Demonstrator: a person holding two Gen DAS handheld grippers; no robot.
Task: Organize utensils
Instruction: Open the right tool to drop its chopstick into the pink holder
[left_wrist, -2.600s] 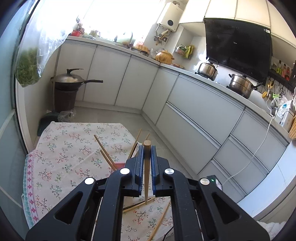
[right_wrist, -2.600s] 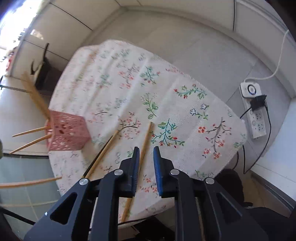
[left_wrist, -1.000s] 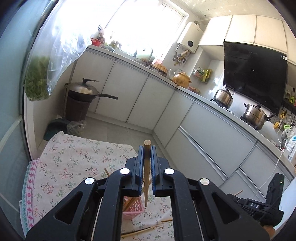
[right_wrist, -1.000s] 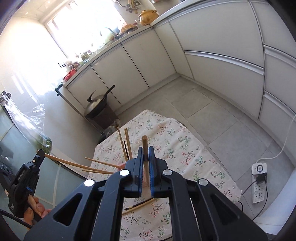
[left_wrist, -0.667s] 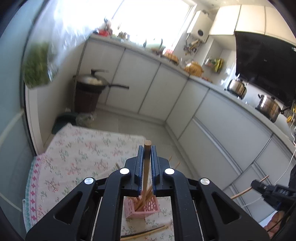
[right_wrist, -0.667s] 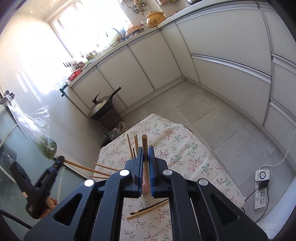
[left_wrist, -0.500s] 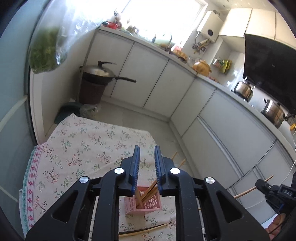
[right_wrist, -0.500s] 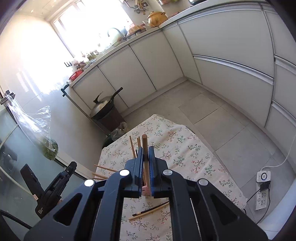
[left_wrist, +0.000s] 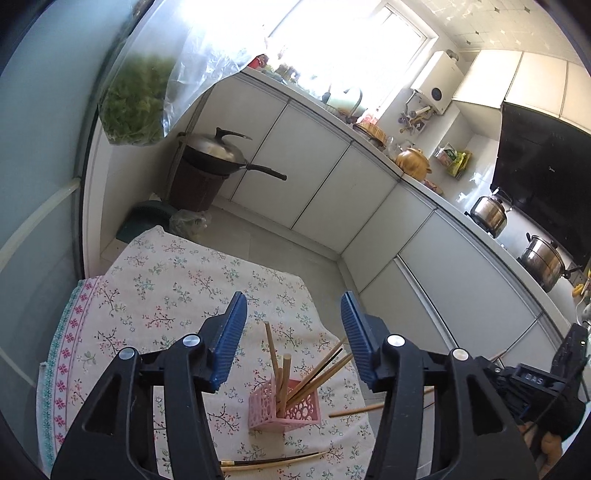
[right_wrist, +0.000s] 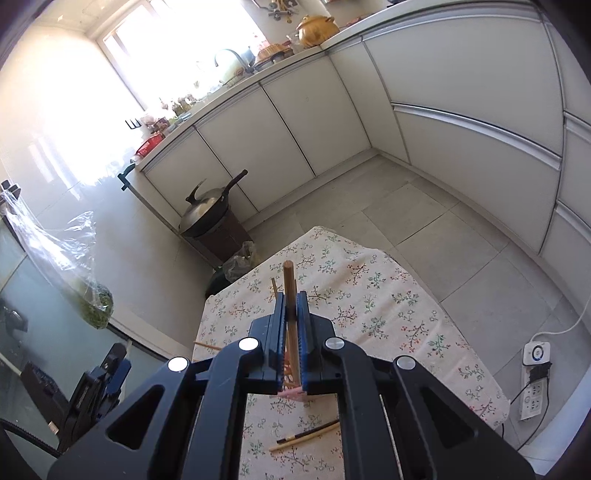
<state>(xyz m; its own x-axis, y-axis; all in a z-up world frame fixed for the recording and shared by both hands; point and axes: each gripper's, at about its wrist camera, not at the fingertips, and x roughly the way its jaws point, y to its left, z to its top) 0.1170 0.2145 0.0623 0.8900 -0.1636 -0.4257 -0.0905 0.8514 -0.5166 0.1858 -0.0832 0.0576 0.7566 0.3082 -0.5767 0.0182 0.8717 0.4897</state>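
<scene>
Currently left gripper (left_wrist: 293, 334) jaws opening, empty, above pink holder (left_wrist: 283, 406); right gripper (right_wrist: 291, 345) clamps chopstick (right_wrist: 290, 295), probably over holder.

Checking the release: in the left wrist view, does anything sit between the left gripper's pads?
Nothing is gripped. The left gripper is opening above the pink holder, whose chopsticks show in the gap, untouched, over the floral tablecloth.

Chopsticks (left_wrist: 284, 376) in holder (left_wrist: 284, 408) on tablecloth (left_wrist: 173, 288)

"DAS" on the black device (left_wrist: 532, 378) (other lettering illegible)
</scene>
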